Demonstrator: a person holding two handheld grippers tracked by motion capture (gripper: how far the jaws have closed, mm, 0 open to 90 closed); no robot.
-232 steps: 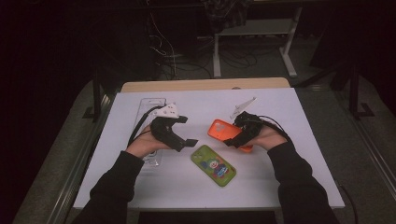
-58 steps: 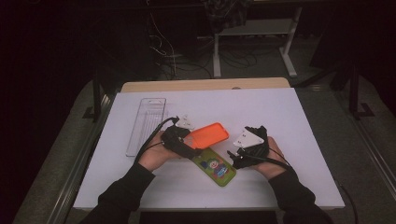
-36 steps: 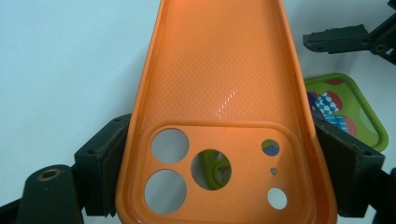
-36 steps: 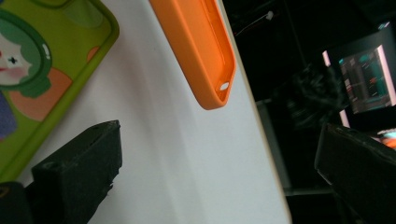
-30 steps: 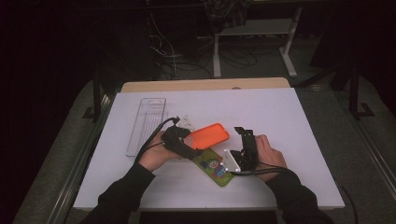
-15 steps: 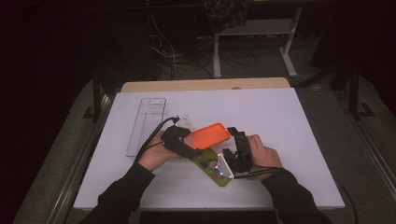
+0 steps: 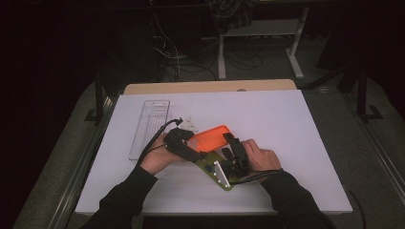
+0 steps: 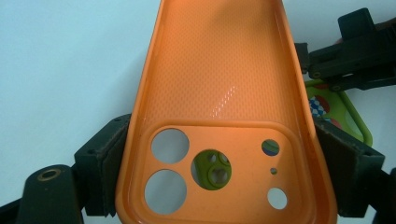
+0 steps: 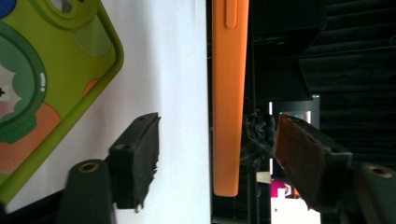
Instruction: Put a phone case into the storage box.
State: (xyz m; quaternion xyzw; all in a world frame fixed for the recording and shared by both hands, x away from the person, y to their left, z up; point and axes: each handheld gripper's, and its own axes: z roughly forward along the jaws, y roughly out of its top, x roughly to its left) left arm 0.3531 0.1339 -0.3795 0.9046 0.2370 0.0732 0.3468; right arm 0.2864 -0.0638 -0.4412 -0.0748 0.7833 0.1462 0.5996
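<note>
An orange phone case (image 7: pixel 212 137) hangs just above the white table, hollow side up, and my left gripper (image 7: pixel 198 145) is shut on it. In the left gripper view both pads (image 8: pixel 109 161) press the orange case (image 8: pixel 219 79) at its camera end. A green patterned phone case (image 7: pixel 215 169) lies flat under it and shows through a camera hole (image 8: pixel 212 170). My right gripper (image 7: pixel 230 143), turned on its side, straddles the orange case's (image 9: pixel 229 93) free end. Its jaws have just been closing, and there are gaps at both pads (image 9: pixel 140 154).
A clear plastic tray (image 7: pixel 149 128) lies at the table's left. The white table cover (image 7: pixel 267 114) is bare to the right and at the back, ending at a wooden edge (image 7: pixel 210 87). Dark floor with cables and table legs lies beyond.
My right gripper has moved left over the green case to the orange case's end, and its jaws have narrowed around it. The left gripper has held still with the orange case.
</note>
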